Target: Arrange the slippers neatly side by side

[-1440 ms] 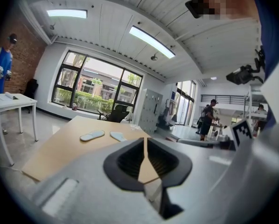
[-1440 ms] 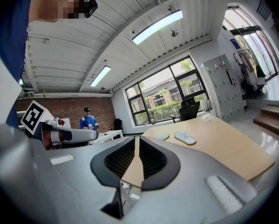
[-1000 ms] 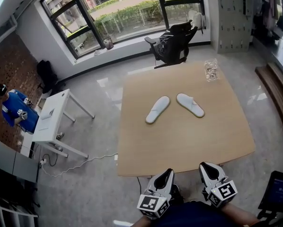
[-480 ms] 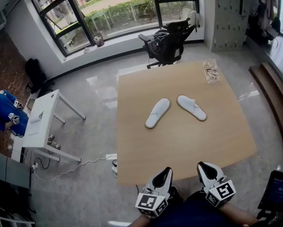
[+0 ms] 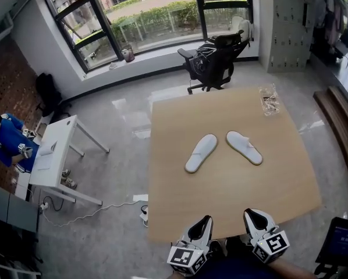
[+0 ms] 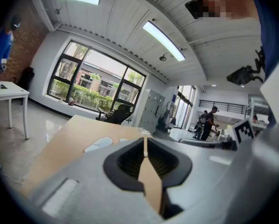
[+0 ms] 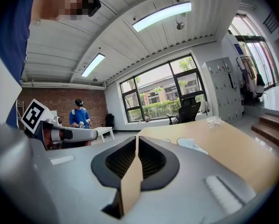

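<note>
Two white slippers lie toe-apart in a V near the middle of the wooden table (image 5: 279, 179): the left slipper (image 5: 201, 153) slants up to the right, the right slipper (image 5: 244, 147) slants up to the left. My left gripper (image 5: 204, 220) and right gripper (image 5: 251, 214) hover at the table's near edge, well short of the slippers, both shut and empty. In the left gripper view the shut left gripper (image 6: 144, 143) points over the table toward a slipper (image 6: 98, 144). In the right gripper view a slipper (image 7: 191, 144) shows beyond the shut right gripper (image 7: 137, 143).
A clear plastic bag (image 5: 270, 99) lies at the table's far right corner. A black office chair (image 5: 215, 60) stands behind the table. Left of it are a small white table (image 5: 54, 153), a person in blue (image 5: 8, 144), and a cable with a power strip (image 5: 145, 215) on the floor.
The head view has shifted, so the table and slippers sit a little lower and further right in it. Both grippers stay shut at the near edge; the slippers have not moved on the table.
</note>
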Motion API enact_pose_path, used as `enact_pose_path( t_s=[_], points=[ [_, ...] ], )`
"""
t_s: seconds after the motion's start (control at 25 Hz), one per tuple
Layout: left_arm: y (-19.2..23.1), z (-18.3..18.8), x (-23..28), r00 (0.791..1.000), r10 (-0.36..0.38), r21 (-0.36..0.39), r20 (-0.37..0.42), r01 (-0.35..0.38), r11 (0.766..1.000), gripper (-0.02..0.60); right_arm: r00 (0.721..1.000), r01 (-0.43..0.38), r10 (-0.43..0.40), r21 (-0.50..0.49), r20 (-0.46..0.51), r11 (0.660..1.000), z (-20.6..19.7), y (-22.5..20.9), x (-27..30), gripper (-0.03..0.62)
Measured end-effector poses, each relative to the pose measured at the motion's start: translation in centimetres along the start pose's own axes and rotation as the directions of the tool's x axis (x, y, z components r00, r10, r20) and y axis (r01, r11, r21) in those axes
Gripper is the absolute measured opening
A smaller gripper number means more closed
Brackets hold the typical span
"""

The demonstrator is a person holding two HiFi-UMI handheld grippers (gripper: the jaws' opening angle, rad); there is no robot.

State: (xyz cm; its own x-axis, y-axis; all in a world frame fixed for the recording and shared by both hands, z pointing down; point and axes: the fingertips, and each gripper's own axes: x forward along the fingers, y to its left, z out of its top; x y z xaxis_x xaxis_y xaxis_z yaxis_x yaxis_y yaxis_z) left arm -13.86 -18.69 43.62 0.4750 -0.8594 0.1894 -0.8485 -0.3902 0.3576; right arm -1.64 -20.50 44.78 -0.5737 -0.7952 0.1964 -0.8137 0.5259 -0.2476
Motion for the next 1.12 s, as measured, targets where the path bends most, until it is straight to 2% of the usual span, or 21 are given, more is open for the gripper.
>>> enact_pose_path(
  t_s=[0.32,0.64,0.92,1.12],
  points=[
    [2.1,2.4,4.7,0.998,0.06,0.052,0.012,-0.061,0.997,0.023,0.998,-0.061,0.06,0.043,0.02,0.997,2.0,-3.3,4.9,0.023],
    [3.1,4.9,11.8,0.993,0.115,0.124,0.029,-0.117,0.985,0.023,0.997,-0.055,0.052,0.056,0.055,0.997,3.7,-11.5,8.0,0.023],
    [7.0,4.4,16.4,0.981,0.196,0.177,-0.013,-0.191,0.966,0.031,1.0,-0.024,0.024,0.009,-0.005,1.0,3.5,-18.2,11.3,0.023],
    [10.5,3.5,19.3,0.982,0.187,0.209,-0.037,-0.176,0.962,0.044,0.999,0.019,-0.019,-0.006,-0.048,1.0,2.6,-21.2,14.4,0.025]
  ],
)
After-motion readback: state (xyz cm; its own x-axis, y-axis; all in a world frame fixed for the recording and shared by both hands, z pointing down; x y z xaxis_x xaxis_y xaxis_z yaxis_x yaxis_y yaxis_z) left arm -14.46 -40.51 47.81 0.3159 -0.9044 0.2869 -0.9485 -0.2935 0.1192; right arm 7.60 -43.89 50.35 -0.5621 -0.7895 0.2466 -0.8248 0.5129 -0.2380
